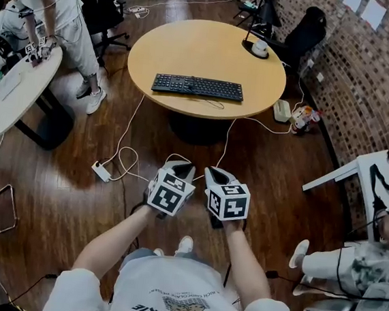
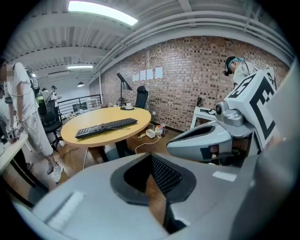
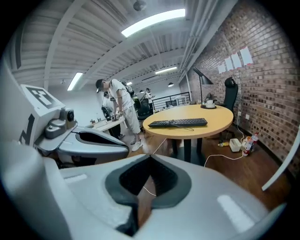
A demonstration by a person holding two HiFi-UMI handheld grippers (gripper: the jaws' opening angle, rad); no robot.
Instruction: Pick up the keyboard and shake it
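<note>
A black keyboard [image 1: 198,87] lies flat on the round wooden table [image 1: 205,46], near its front edge, with its cable curling beside it. The left gripper view shows the keyboard [image 2: 105,126] far ahead to the left, and in the right gripper view the keyboard [image 3: 178,123] lies far ahead. My left gripper [image 1: 183,165] and right gripper [image 1: 213,172] hang side by side over the wood floor, well short of the table. Both are shut and hold nothing. The left gripper [image 2: 151,155] and right gripper [image 3: 150,157] show closed, empty jaws.
A person [image 1: 55,8] leans over a white oval table [image 1: 16,93] at the left. A power strip [image 1: 100,171] and cables lie on the floor before the round table. A lamp base with a cup [image 1: 259,48], a black chair [image 1: 306,29], a white table [image 1: 361,171] and a seated person [image 1: 348,262] stand right.
</note>
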